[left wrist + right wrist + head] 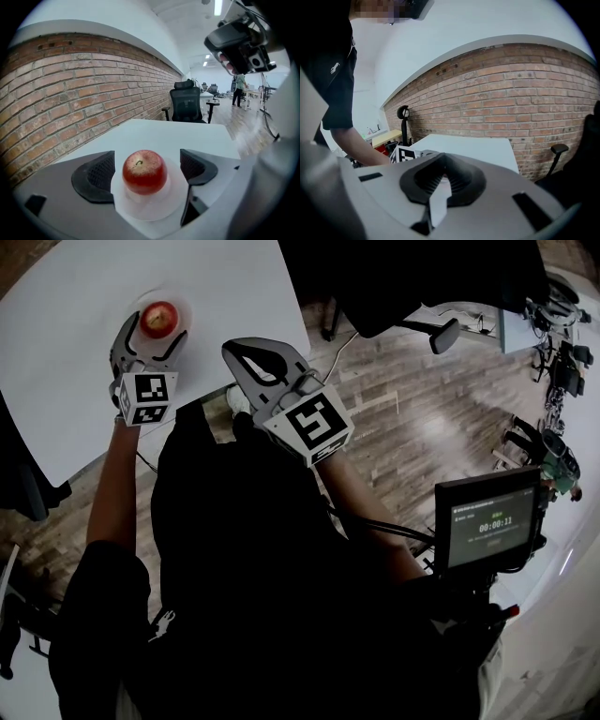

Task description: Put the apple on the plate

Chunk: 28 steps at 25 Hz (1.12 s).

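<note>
A red apple [159, 317] stands upright on a small pale plate [181, 306] near the front edge of the white table [66, 352]. My left gripper [153, 332] is open, one jaw on each side of the apple. In the left gripper view a small gap shows between the apple [144, 171] and each dark pad [96, 176], and the plate [146, 211] lies under it. My right gripper [236, 351] hovers just off the table's front edge, to the right of the left one. It is shut with nothing between its jaws [442, 177].
The table's right edge drops to a wooden floor [403, 409]. A black office chair [186, 103] stands at the table's far end and a brick wall [70, 103] runs along its left side. A small screen [492, 526] with a timer is at my right.
</note>
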Motion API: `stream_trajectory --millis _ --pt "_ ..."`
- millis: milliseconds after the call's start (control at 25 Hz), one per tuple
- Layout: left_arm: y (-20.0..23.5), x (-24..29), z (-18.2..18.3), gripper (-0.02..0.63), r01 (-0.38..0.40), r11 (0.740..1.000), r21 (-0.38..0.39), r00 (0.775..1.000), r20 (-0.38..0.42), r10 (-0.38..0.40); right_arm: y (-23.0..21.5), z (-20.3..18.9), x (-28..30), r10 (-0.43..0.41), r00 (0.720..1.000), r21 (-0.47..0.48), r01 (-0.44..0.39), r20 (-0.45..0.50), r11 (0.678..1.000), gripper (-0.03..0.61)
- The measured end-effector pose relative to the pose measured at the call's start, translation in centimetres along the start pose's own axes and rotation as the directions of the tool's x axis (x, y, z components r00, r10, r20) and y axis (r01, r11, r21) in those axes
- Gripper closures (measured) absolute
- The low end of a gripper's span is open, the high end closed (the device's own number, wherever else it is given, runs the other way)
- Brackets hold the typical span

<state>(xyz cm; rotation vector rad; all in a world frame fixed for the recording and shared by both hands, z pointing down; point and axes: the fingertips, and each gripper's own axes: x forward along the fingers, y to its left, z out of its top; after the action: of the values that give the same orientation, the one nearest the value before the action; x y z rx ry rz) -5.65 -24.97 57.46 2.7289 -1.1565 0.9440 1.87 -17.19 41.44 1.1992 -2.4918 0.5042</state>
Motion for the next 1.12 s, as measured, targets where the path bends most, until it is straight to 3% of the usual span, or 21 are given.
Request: stream_trajectory --millis 360,560,760,1120 --pt "-1.5 -3.6 3.6 0.196 -0.06 0.998 -0.025 0.997 0.048 0.061 0.9 0.7 -3.0 0.047 0.997 -0.038 -0.045 0.06 0.998 0.575" --pt "-1.8 -5.9 5.3 0.269 -0.097 0.994 -0.052 0.992 0.071 0.101 1.7 1.5 -3.5 0.082 0.992 -0.063 -0.076 0.093 0.995 0.575" --pt "-1.3 -8.5 7.3 0.411 -0.16 0.981 -0.114 0.979 0.106 0.172 2.4 2.4 -3.4 0.127 0.985 -0.097 -0.116 0.118 0.988 0.575" --pt "-1.1 -13.7 9.9 0.491 -0.234 0.953 -0.19 0.947 0.175 0.268 4.4 3.7 -3.6 0.211 0.965 -0.154 -0.188 0.155 0.97 0.575"
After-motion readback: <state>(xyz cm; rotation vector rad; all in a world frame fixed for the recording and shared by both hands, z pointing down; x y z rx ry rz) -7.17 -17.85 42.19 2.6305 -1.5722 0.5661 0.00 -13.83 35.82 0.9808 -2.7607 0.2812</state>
